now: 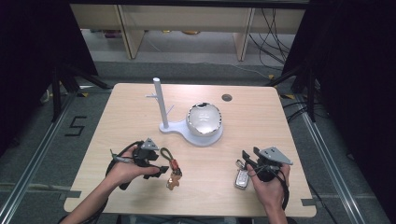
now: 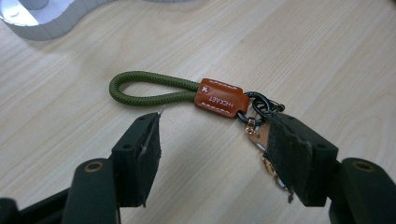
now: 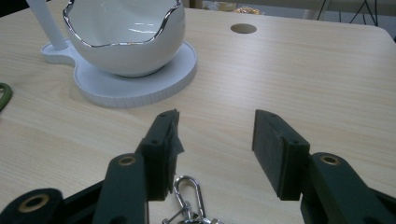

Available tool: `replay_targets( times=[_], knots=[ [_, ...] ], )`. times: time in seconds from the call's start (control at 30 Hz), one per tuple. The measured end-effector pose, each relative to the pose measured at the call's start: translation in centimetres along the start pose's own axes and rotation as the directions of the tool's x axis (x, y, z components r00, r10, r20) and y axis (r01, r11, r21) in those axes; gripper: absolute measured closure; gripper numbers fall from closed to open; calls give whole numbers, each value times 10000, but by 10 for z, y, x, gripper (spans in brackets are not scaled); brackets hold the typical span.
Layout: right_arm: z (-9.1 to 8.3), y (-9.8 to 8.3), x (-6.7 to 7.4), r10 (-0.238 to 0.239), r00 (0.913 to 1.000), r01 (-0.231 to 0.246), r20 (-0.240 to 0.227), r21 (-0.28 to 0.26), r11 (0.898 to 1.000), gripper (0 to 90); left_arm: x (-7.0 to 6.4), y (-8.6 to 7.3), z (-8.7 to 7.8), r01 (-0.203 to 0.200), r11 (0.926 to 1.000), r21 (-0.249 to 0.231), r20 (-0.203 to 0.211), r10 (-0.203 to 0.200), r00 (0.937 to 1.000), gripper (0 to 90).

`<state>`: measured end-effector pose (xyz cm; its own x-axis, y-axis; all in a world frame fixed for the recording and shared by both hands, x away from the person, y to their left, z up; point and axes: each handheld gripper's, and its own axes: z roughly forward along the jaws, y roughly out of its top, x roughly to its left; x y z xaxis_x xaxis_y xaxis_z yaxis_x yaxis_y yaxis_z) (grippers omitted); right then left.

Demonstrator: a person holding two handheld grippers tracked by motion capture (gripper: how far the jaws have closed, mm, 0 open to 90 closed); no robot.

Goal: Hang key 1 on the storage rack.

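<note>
High view: left gripper [image 1: 161,169] hovers released over the keychain [image 1: 172,169] near the table's [image 1: 140,112] front edge, jaws straddling it for a pick; its tan tag [image 2: 221,98] reads HCKAET. Right gripper [image 1: 244,158], released too, sits above the key fob [image 1: 241,178] near the front-right corner

Pale wood-grain table [image 1: 140,107] with rounded corners and a round cable hole [image 1: 227,97] near the far edge, on grey floor [image 1: 42,154] with metal rails [image 1: 28,170] along both sides. A black numeral five [image 1: 75,126] marked on the floor at left. Black curtains [image 1: 28,56] to either side, black stand legs [image 1: 65,81] before them. Light wooden shelving [image 1: 187,28] beyond the table, loose black cables [image 1: 273,39] at right. Even, soft overhead light
</note>
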<state>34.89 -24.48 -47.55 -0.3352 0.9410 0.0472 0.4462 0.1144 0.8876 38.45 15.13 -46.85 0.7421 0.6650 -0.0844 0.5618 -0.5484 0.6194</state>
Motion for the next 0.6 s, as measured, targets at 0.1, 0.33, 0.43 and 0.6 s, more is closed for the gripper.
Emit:
replay_targets(
  times=[0.1,0.33,0.43,0.6],
  knots=[
    [0,0,-2,52,10000,-51,50,-113,9999,513,-1,4,4,-44,9998,186,25,43,10000,342],
    [-3,1,-1,125,9998,-125,127,-9,9999,513,-3,10,11,-42,9992,390,-63,45,10000,328],
    [-2,1,-1,8,10000,-7,97,-35,10000,513,-4,11,13,-42,9990,444,17,42,10000,328],
    [0,1,0,5,10000,-5,22,-52,10000,512,-7,13,16,55,9989,463,22,-56,10000,328]
  ],
)
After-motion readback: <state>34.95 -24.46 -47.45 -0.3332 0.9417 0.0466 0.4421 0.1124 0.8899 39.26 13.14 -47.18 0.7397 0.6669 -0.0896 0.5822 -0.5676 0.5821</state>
